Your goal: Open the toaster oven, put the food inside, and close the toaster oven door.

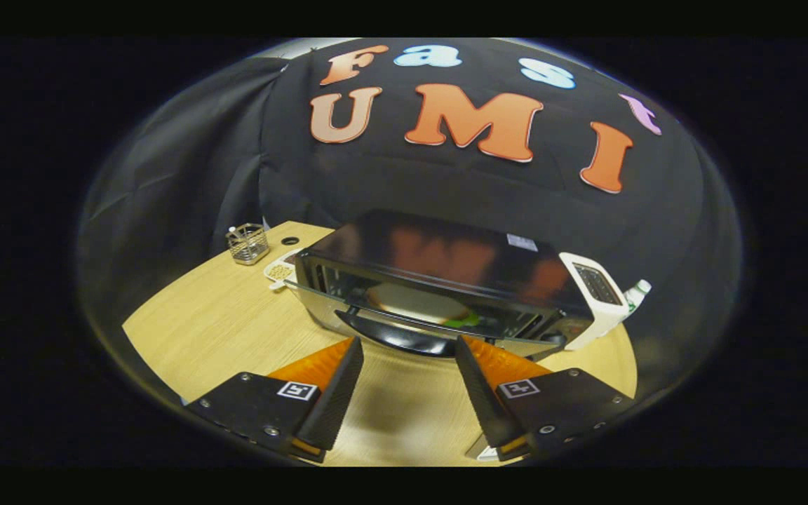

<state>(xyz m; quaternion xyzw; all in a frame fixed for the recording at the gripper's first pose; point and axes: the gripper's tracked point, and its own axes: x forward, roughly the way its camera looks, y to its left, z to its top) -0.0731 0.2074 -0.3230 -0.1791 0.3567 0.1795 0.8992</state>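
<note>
Light wood bench [236, 322] here. Sitting on it: the toaster oven [439, 280] in the middle, a small wire basket [247, 243] at the far left, a white toaster [595, 294] right beside the oven, and a bottle [635, 292] just past that.

Toaster oven [439, 277] hid most of white appliance [597, 298] and bottle [635, 293]; food [418, 303] inside was blurred.

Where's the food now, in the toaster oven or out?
In. The food lies inside the toaster oven, behind its door, just ahead of the open, empty claw.
</note>
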